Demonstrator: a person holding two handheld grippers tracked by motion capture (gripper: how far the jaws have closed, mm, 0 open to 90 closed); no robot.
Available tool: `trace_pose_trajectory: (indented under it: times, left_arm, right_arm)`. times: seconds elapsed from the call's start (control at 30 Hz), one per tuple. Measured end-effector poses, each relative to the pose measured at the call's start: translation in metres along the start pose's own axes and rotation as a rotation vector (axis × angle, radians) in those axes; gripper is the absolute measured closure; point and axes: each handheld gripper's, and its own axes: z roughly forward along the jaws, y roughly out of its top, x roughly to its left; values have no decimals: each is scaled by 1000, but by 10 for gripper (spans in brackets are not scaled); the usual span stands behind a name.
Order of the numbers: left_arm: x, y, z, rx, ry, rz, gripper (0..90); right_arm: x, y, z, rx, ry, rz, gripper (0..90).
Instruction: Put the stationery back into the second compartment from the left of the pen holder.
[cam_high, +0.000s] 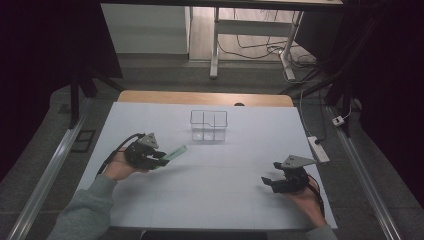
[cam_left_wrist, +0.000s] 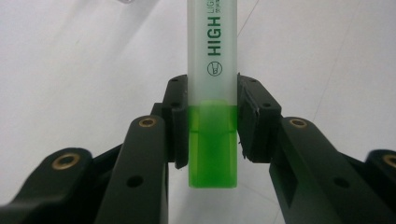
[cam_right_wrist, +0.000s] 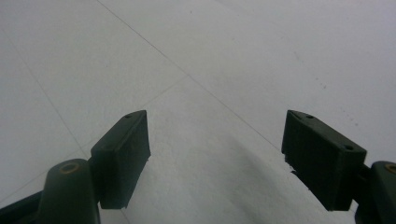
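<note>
Highlighter (cam_left_wrist: 211, 84): your left tool (cam_high: 161, 159) has it clamped near its green cap, above the table (cam_high: 210, 195) toward the left edge.
Right tool (cam_right_wrist: 217, 158): you hold it wide open and empty near the right edge.
Wire basket (cam_high: 208, 125): mid-table toward the far edge.

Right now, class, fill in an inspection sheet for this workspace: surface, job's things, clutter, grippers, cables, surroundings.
Surface: white table top, faint grid lines.
Job's things: green highlighter in the left gripper; clear divided organiser farther back, seemingly empty.
Clutter: nothing seen.
Grippers: left gripper shut on the highlighter; right gripper open, nothing between its jaws.
Cables: power strip at the right edge; loose cables on the floor.
Surroundings: desk legs behind, dark sides.
</note>
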Motion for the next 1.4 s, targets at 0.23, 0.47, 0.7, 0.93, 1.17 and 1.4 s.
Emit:
trace_pose_trajectory:
  times: [0.23, 0.47, 0.7, 0.93, 1.17, 1.4]
  left_arm:
    - [-8, 11, 6, -24, -16, 22, 666]
    - [-17, 23, 14, -40, -27, 47, 666]
    - [-25, 30, 22, -35, -28, 71, 666]
    - [-32, 33, 23, -43, -29, 85, 666]
    - [-40, 37, 25, -56, -41, 105, 666]
    - [-50, 46, 35, -44, -55, 145, 666]
  right_arm:
    - [2, 2, 0, -6, 3, -4, 234]
    - [4, 4, 1, -13, 6, -5, 235]
    - [6, 5, 1, -18, 14, -12, 236]
    - [9, 7, 4, -10, 19, -21, 235]
    - [10, 8, 3, -13, 21, -27, 236]
    - [13, 10, 5, -16, 26, -35, 236]
